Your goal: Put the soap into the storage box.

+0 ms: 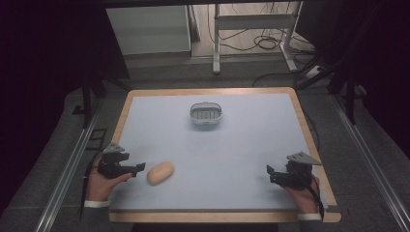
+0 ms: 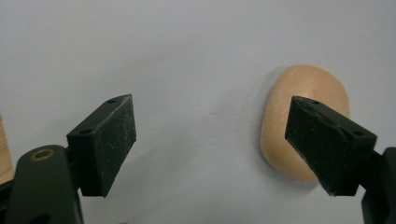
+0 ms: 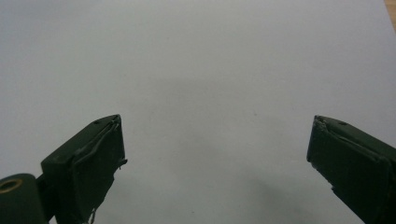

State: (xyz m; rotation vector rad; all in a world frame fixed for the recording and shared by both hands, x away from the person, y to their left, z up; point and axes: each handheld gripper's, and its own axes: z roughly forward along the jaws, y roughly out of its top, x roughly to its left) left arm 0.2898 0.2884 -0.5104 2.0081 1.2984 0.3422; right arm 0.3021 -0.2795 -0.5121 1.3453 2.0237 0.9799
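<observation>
A tan, rounded bread-like lump [image 1: 160,172] lies on the pale blue mat near the front left. My left gripper [image 1: 139,167] sits just left of it, open, with nothing between its jaws. In the left gripper view the lump [image 2: 303,98] lies beyond the right jaw, partly hidden by it, and the gripper [image 2: 210,144] spans bare mat. My right gripper [image 1: 270,173] rests near the front right, open and empty; in its own view the gripper [image 3: 215,158] looks over bare mat. A small grey oval basket [image 1: 206,114] stands at the middle back.
The blue mat [image 1: 227,154] covers a wooden-edged table [image 1: 212,216]. Beyond the table are a white frame stand [image 1: 251,21] and cables on the floor. Metal rails run along both sides of the table.
</observation>
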